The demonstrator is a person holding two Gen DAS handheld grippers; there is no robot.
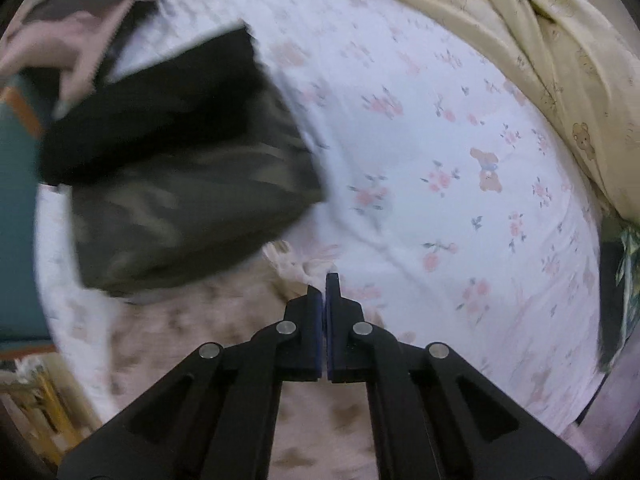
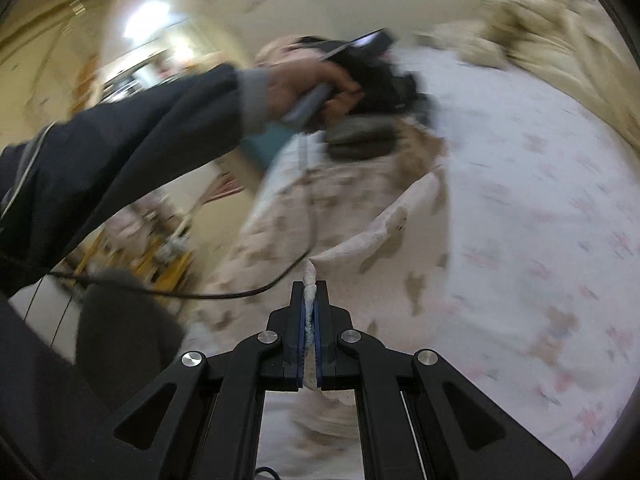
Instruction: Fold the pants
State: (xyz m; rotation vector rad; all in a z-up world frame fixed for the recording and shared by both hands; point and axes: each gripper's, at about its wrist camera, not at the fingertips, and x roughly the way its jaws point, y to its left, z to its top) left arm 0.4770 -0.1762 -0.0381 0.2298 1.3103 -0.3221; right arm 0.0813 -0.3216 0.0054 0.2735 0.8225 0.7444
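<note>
The pants (image 2: 320, 216) are pale pink fleece with brown bear prints. They lie on a bed with a white floral sheet (image 1: 420, 140). My right gripper (image 2: 310, 284) is shut on an edge of the pants, and the cloth shows between its pads. In the left wrist view the pants (image 1: 224, 320) lie just under and ahead of my left gripper (image 1: 324, 280). That gripper is shut, and I see no cloth between its pads. The left hand and its gripper (image 2: 360, 80) show far off in the right wrist view, over the far end of the pants.
A dark camouflage garment (image 1: 180, 184) lies folded on the sheet at the left. A cream quilt (image 1: 540, 40) is bunched along the far right side. A black cable (image 2: 200, 292) hangs across the pants. The bed edge and floor clutter (image 1: 36, 396) are at lower left.
</note>
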